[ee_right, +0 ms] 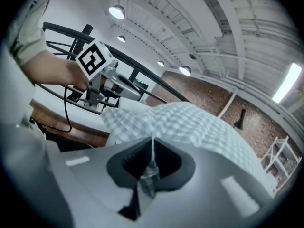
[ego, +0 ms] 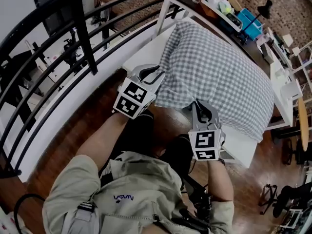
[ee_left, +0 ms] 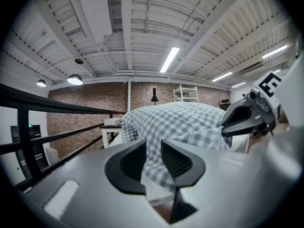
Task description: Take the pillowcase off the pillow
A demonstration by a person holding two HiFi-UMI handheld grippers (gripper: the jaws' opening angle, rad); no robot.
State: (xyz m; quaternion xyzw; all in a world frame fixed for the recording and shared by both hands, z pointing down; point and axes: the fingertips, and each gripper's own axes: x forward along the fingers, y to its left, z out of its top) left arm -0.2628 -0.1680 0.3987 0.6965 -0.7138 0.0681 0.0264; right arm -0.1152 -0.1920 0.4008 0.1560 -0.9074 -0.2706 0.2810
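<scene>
The pillow, in its grey-and-white checked pillowcase (ego: 219, 77), lies along the white tabletop (ego: 140, 56) and covers most of it. Bare white strips show along the left edge and at the near right corner. The open end of the pillowcase reaches the tabletop's near edge, right in front of me.

My left gripper (ego: 155, 78) is at the near left corner of the pillow, by the tabletop's left edge. Its jaws stand a little apart, with a thick fold of the checked cloth filling the gap between them, so it has hold of the pillowcase there.

My right gripper (ego: 204, 107) is at the near edge, further to the right and well apart from the left one. Its jaws are pressed tight together on a thin pinch of the same cloth, which stands up between the fingers.

A black railing (ego: 58, 43) runs past the tabletop on my left.
</scene>
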